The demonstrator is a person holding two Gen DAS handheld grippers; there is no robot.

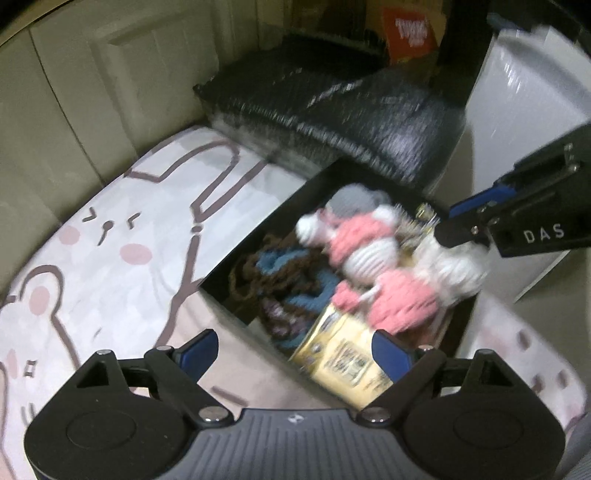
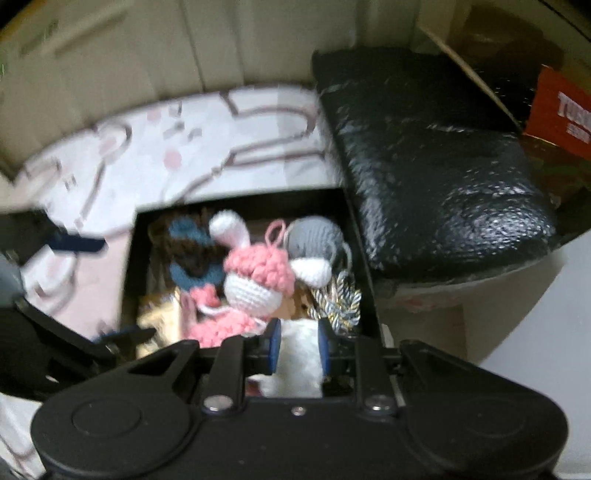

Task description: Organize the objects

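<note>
Black cardboard forms the open box [image 1: 258,236] that is set on the bed, against the bunny-print sheet [image 1: 110,229] and just beside a black bubble-wrap parcel [image 1: 332,122] at the bed's far end. Several soft things are crowded inside the box: a pink and white crocheted bunny [image 2: 255,280] is seen in the middle, a grey crocheted ball [image 2: 314,232] lies behind it near the box's far wall, and a brown and blue yarn piece [image 1: 280,280] fills the side of the box nearest the sheet. A yellow printed packet [image 1: 347,362] is propped in the near corner, partly under the bunny, and a silver and gold tinsel piece [image 2: 340,306] is tucked against the wall on the parcel's side.

The right tool [image 2: 298,341] is held at the box's near edge, and its blue pads are pressed in on a white fluffy item [image 2: 299,354], which is pinched between them. The left tool [image 1: 295,350] is held over the sheet and the near corner of the box with its fingers spread wide and nothing between them. An orange carton [image 1: 410,33] is seen beyond the parcel, much blurred.
</note>
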